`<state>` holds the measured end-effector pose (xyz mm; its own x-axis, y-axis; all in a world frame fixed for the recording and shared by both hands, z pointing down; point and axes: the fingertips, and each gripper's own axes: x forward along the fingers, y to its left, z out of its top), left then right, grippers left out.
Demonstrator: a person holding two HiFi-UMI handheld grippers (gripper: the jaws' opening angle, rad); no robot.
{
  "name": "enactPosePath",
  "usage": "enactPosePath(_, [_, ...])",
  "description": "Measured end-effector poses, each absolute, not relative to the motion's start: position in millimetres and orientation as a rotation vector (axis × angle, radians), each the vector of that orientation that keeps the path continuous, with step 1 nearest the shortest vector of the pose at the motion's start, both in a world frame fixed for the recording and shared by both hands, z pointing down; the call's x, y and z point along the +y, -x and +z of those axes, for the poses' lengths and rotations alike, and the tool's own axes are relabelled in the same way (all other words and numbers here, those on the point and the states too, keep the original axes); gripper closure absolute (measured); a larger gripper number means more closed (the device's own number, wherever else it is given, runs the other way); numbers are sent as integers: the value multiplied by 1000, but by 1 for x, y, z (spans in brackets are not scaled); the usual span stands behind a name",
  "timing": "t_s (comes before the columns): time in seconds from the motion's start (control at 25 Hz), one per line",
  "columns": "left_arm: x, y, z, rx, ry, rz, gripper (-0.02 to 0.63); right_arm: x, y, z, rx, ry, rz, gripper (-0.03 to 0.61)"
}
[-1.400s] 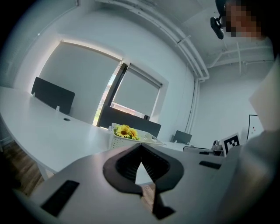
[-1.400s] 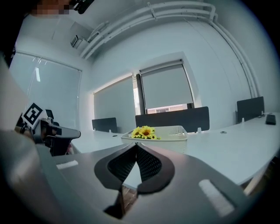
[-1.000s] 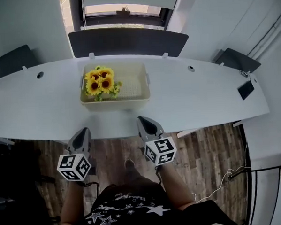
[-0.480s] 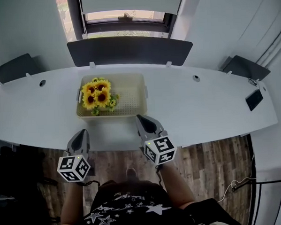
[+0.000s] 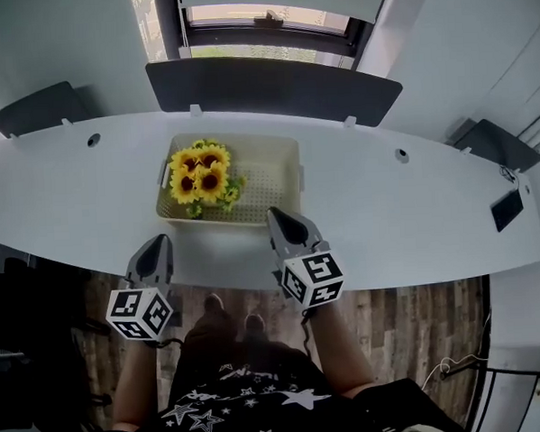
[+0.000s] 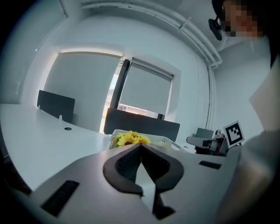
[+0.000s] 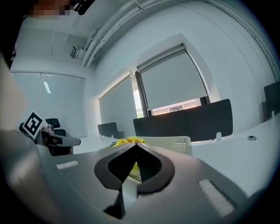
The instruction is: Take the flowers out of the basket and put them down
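Both your grippers have edged toward the basket [image 5: 297, 177]. The left gripper [image 5: 158, 241] and right gripper [image 5: 277, 214] are pressed together, empty. Sunflowers [image 5: 202, 173] fill its left half, ahead-right of your left tips, ahead-left of your right.

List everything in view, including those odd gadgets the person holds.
Desk: one, white, long, curved, mid-frame.
Basket: one, cream, on the desk near its front edge.
Sunflowers: one bunch, yellow, in the basket's left half.
Divider panels: three, dark, along the desk's far side.
Cable holes: two, dark, in the desktop either side of the basket.
Flat object: one, black, desk's right end; too small to identify.
Floor: one, brown wood, below the desk.
Left gripper: one, grey, shut, empty, short of the desk edge.
Right gripper: one, grey, shut, empty, just before the basket.
Person: one, black star-print top, bottom of view.
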<state>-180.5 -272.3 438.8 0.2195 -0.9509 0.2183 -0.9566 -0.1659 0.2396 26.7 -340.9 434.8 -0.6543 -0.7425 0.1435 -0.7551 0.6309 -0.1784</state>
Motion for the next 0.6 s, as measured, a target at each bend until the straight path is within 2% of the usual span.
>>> enactPosePath(0.6, [-353, 244, 450, -1722, -2176, 125, 603, -407, -6, 423, -2654, -1370, 277, 575])
